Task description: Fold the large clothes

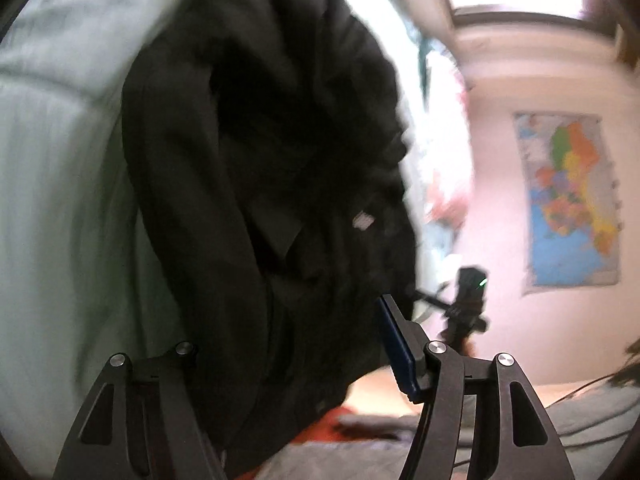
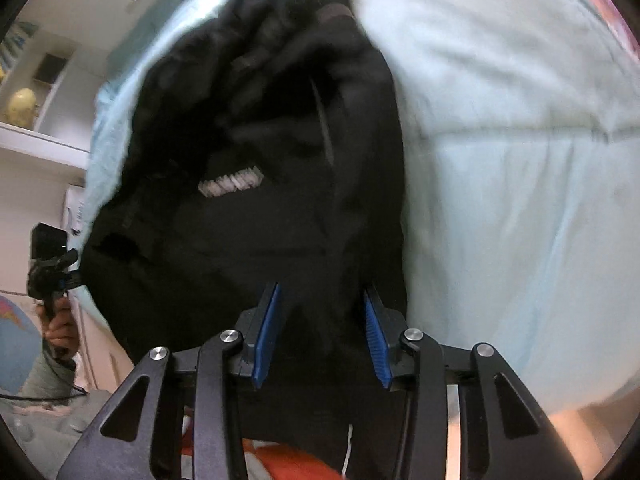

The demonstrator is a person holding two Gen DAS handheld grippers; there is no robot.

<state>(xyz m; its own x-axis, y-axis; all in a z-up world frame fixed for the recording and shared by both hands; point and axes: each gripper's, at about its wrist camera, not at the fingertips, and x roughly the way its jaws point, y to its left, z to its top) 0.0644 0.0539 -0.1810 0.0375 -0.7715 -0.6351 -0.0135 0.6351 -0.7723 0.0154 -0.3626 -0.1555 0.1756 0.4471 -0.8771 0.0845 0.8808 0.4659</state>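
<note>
The black jacket hangs bunched up in the air over the pale blue bed, with the right gripper partly open and cloth filling the gap between its blue pads, though I can't tell if they actually pinch it. The left gripper looks buried in the fabric too, one pad hidden, so I can't tell its hold either. Biggest risk is the heavy cloth slipping out of a loose grip and landing in a heap; no baskets or boxes in sight.
</note>
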